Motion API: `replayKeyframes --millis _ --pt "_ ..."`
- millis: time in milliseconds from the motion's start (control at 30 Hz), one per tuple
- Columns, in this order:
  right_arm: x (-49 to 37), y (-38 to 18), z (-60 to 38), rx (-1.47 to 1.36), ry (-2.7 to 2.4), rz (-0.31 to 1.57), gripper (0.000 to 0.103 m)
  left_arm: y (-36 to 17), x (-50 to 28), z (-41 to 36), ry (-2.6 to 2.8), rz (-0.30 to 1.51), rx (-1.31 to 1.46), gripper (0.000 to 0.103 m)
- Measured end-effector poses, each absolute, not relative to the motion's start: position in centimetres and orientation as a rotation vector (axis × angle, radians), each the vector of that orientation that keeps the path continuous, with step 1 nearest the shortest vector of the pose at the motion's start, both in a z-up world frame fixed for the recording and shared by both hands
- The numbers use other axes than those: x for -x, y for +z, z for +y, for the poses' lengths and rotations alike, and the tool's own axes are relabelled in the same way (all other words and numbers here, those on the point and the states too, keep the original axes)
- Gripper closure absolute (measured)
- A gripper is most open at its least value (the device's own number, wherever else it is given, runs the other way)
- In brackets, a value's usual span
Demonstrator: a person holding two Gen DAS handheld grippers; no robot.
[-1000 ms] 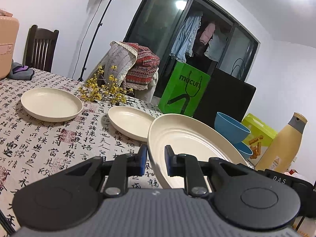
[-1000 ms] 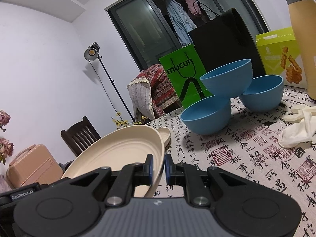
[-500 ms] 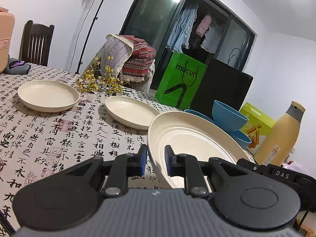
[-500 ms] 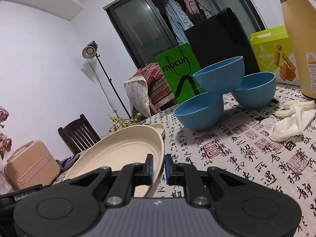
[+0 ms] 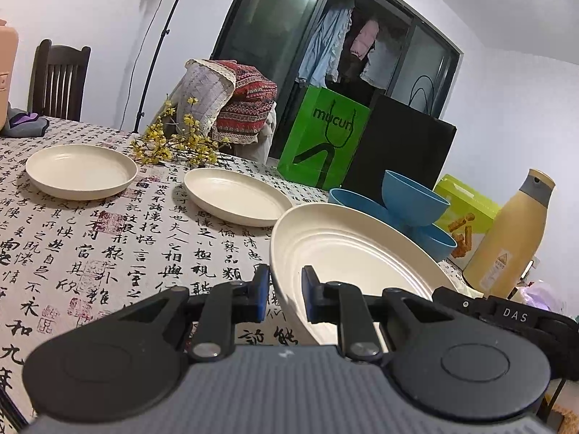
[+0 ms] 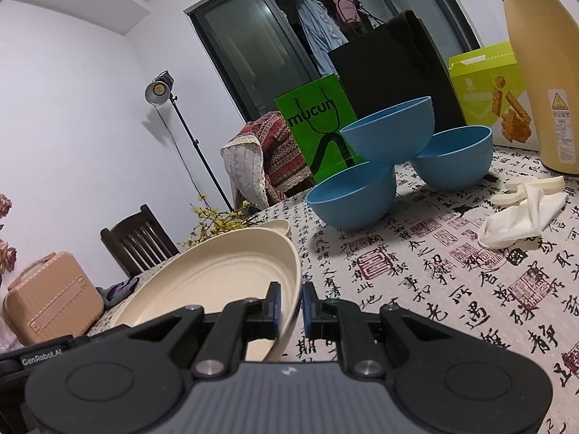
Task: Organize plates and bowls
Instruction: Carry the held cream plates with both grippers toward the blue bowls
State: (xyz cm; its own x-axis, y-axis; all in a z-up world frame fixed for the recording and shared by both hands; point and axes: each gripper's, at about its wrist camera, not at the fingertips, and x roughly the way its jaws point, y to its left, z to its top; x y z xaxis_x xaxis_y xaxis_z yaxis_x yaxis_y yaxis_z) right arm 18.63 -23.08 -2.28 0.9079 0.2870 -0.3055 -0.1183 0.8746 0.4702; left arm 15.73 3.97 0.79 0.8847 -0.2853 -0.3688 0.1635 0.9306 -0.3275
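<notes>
Table (image 5: 108,238): covered with a calligraphy-print cloth, everything stands on it.
Large plate (image 5: 347,253): cream, tilted, lifted off the cloth between both grippers, near the table's front.
Left gripper (image 5: 284,291): pads clamped on the big plate's left rim.
Right gripper (image 6: 290,305): pads pinched on the opposite rim.
Blue bowls (image 6: 387,133): three, one perched on the other two, behind the plate.
Small plates (image 5: 81,170): two, flat on the cloth, far left.
</notes>
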Motion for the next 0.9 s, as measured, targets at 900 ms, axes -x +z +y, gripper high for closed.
replayKeyframes --millis 900 --pt "-17.8 -4.7 -24.8 -0.456 0.170 0.415 0.091 -2.2 -16.0 2.1 -0.266 0.517 0.267 0.084"
